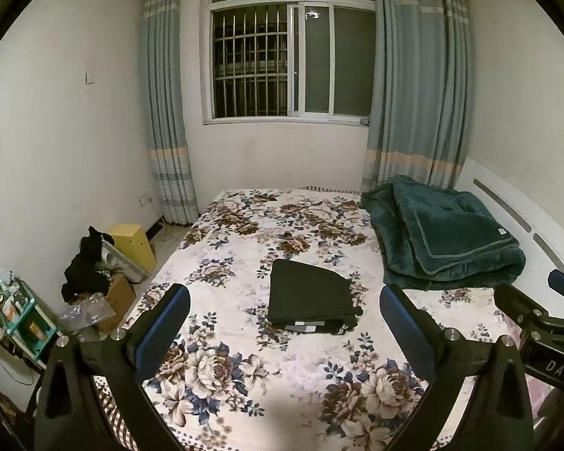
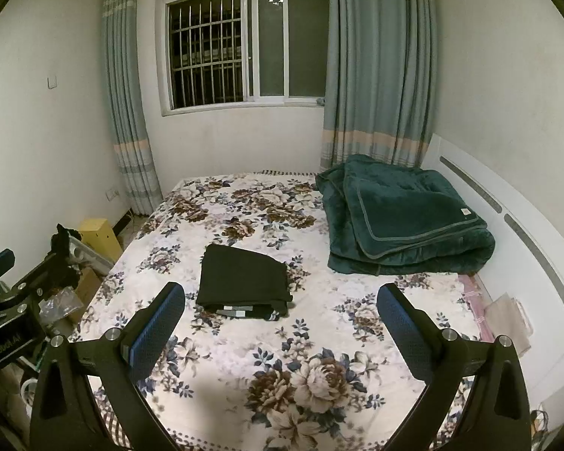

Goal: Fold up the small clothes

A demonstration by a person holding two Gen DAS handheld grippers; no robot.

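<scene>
A black garment lies folded into a flat bundle on the floral bedsheet, a grey-and-white band showing at its near edge. It also shows in the right wrist view. My left gripper is open and empty, held above the near part of the bed, short of the garment. My right gripper is open and empty too, at the same distance, with the garment ahead and to its left. The right gripper shows at the right edge of the left wrist view.
A folded dark green blanket lies at the far right of the bed by the white headboard. Left of the bed stand a yellow box, cardboard boxes, dark clothes and a teal rack. Window and curtains behind.
</scene>
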